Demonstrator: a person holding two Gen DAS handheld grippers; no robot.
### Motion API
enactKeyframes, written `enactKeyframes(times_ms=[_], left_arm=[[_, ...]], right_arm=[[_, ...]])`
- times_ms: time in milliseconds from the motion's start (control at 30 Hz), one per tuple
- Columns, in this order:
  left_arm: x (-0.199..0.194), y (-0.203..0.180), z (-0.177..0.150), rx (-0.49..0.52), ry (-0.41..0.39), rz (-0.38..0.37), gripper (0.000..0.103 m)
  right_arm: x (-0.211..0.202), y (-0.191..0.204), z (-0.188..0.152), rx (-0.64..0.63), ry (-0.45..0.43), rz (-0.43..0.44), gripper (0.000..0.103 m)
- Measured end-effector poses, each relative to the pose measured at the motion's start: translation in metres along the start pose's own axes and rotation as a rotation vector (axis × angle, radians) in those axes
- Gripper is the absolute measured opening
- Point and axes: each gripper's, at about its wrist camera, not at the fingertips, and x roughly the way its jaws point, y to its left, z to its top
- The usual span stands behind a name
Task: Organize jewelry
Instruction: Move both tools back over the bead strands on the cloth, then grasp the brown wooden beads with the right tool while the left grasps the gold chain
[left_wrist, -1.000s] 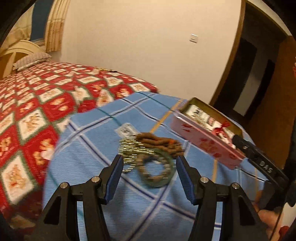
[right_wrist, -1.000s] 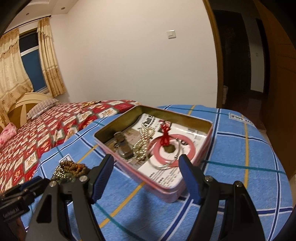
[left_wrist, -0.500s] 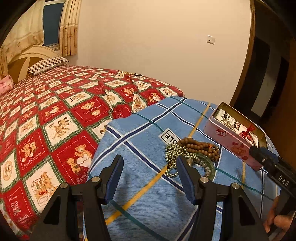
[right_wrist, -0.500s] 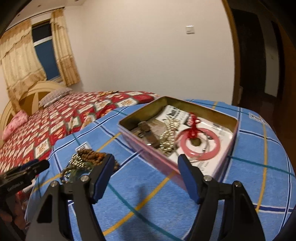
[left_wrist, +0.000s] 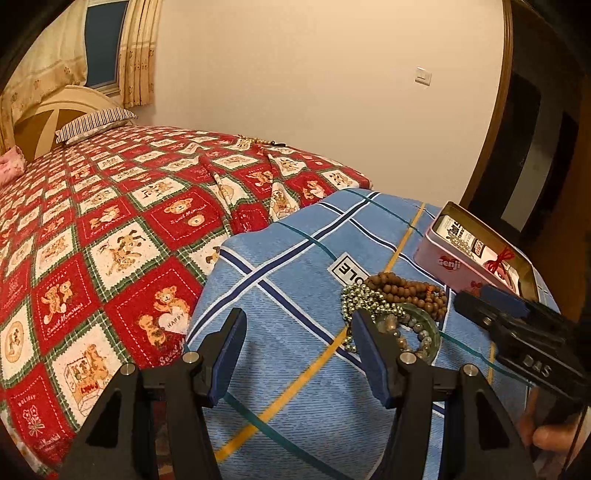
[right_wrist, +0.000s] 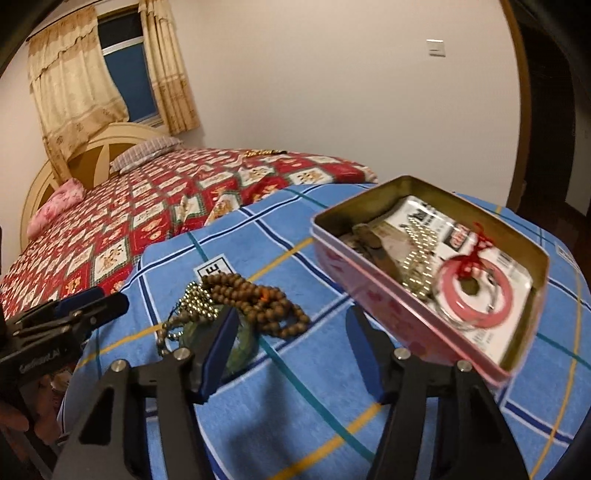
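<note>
My left gripper (left_wrist: 297, 350) and right gripper (right_wrist: 290, 349) both gape, holding nothing. The beads (right_wrist: 255, 302) lie heaped on the blue cloth (left_wrist: 295, 280), between the two, touching neither; the brown strand runs toward the pink tin (right_wrist: 406, 306). The tin's side reads "genji"; the cloth label shows "OLE".

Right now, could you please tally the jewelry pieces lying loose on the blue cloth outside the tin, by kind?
Wooden bead strand: 1
Metallic ball-bead chain: 1
Green bangle: 1
Grey bead bracelet, lying in the bangle: 1
Total: 4, all in one overlapping pile beside the pink tin. Both claws are open and hold nothing.
</note>
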Motion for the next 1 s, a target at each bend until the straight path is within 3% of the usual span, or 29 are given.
enactKeyframes(times_ms=[200, 367, 567, 600, 633, 667, 1000], left_arm=[[0.002, 0.006, 0.001, 0.010, 0.000, 0.026, 0.060], [0.006, 0.011, 0.001, 0.020, 0.011, 0.042, 0.060], [0.013, 0.009, 0.001, 0.047, 0.038, 0.033, 0.060], [0.014, 0.007, 0.001, 0.055, 0.045, 0.030, 0.060], [0.015, 0.005, 0.001, 0.067, 0.053, 0.026, 0.060], [0.016, 0.004, 0.001, 0.074, 0.056, 0.025, 0.060], [0.016, -0.011, 0.009, 0.130, 0.045, -0.042, 0.060]], right_arm=[[0.029, 0.003, 0.014, -0.027, 0.060, 0.033, 0.063], [0.060, 0.002, 0.022, -0.025, 0.160, 0.087, 0.055], [0.058, 0.011, 0.013, -0.078, 0.204, 0.132, 0.054], [0.057, 0.012, 0.012, -0.091, 0.210, 0.144, 0.050], [0.057, 0.013, 0.010, -0.101, 0.218, 0.153, 0.035], [0.054, 0.015, 0.007, -0.125, 0.221, 0.130, 0.025], [0.010, -0.006, -0.002, -0.059, 0.112, 0.126, 0.024]])
